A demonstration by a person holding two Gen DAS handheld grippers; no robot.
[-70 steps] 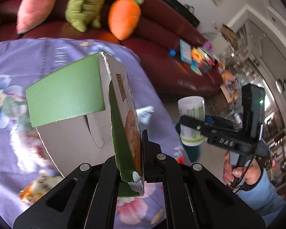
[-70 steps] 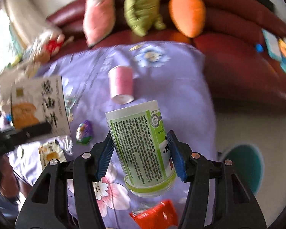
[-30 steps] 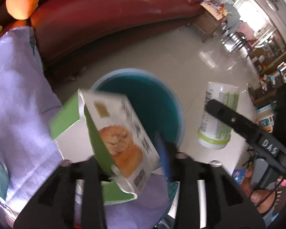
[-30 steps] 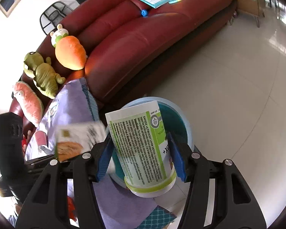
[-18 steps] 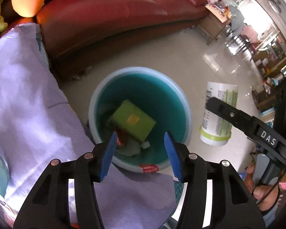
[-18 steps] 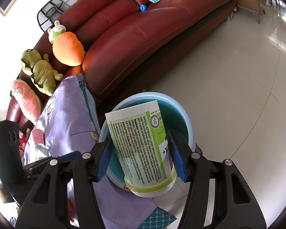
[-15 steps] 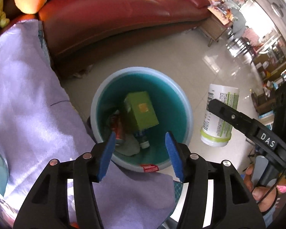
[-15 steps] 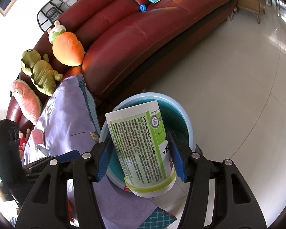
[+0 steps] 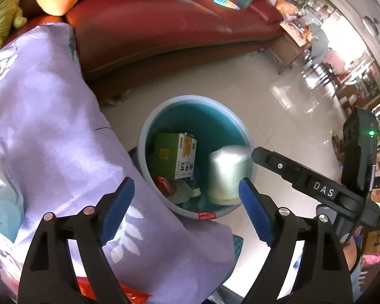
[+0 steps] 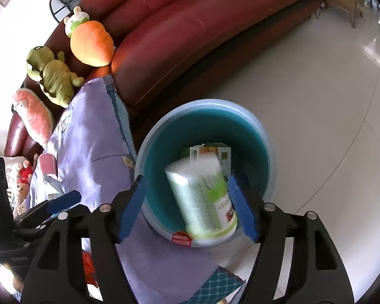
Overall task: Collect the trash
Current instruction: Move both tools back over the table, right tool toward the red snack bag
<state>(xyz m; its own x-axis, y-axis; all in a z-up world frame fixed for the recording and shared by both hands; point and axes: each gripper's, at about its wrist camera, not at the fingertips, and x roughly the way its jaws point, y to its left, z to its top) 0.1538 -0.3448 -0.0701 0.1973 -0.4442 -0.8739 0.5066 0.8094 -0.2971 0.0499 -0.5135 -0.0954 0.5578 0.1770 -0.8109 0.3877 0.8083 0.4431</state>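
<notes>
Bin: a round teal bin (image 9: 162, 116) with a pale rim stands on the tiled floor, just beside the purple flowered cloth (image 9: 50, 126) and in front of the dark red sofa (image 9: 164, 25).
Bin contents: a green cardboard box (image 9: 173, 155) lies tilted inside, with red wrappers and other scraps beneath it, too jumbled to name.
Canister: a white and green canister (image 10: 202, 200), blurred, sits over the bin's mouth at its near rim, tilted.
Right tongs (image 10: 187, 206): jaws just spread apart; the canister is between the blue pads, clear of both.
Left tongs (image 9: 186, 211): jaws just spread wide, nothing between them, above the cloth's edge and the bin's near rim.
</notes>
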